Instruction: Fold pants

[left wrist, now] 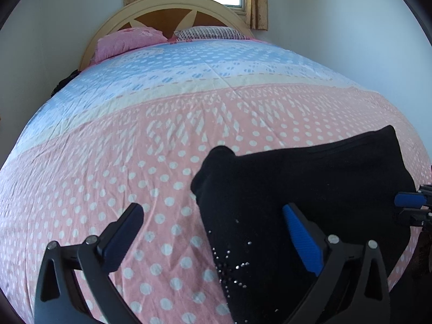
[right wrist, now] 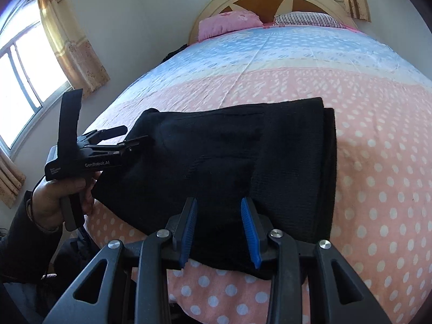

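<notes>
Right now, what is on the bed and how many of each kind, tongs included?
Black pants: 1, folded on the bedspread
Pillows: 2, one pink pillow, one striped pillow
Tongs: 2, left tongs wide open, right tongs partly open over the pants' near edge
Total: 5

Home bedroom. A made bed [left wrist: 189, 124] fills both views, its spread pink with white dots, blue toward the head. An arched wooden headboard [left wrist: 167, 8] stands against a plain white wall, with two pillows (one pink [left wrist: 129, 40], one striped [left wrist: 210, 33]). Yellow curtains [right wrist: 73, 40] hang at sunlit windows [right wrist: 24, 81].
</notes>
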A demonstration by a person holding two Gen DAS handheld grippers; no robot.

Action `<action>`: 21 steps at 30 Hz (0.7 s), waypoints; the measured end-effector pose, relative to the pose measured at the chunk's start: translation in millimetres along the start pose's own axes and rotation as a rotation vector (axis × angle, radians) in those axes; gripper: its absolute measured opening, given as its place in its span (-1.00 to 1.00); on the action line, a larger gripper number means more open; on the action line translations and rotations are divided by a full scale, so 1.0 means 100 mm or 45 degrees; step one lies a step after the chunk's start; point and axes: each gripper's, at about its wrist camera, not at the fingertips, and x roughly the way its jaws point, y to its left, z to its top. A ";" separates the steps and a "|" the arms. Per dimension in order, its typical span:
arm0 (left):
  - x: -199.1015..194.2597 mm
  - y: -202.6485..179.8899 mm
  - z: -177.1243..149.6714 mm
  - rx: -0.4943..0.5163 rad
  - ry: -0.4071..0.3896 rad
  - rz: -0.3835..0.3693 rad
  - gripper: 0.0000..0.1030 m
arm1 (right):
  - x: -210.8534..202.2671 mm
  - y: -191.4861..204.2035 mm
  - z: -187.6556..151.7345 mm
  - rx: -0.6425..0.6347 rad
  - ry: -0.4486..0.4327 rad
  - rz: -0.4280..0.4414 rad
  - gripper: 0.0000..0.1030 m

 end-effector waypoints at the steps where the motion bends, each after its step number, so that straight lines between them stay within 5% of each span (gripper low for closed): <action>1: 0.01 0.00 0.00 -0.008 0.003 -0.005 1.00 | 0.00 0.01 -0.01 -0.006 0.001 -0.005 -0.30; 8: -0.09 0.17 0.21 -0.003 -0.066 0.032 1.00 | -0.13 0.44 0.14 -0.101 -0.096 0.049 -0.30; 17: 0.20 0.26 0.22 0.056 0.022 -0.042 1.00 | 0.72 1.27 0.12 -0.292 0.156 0.344 -0.30; 21: 0.19 0.36 0.17 -0.022 0.019 -0.099 1.00 | 0.80 1.40 -0.04 -0.364 0.160 0.317 -0.28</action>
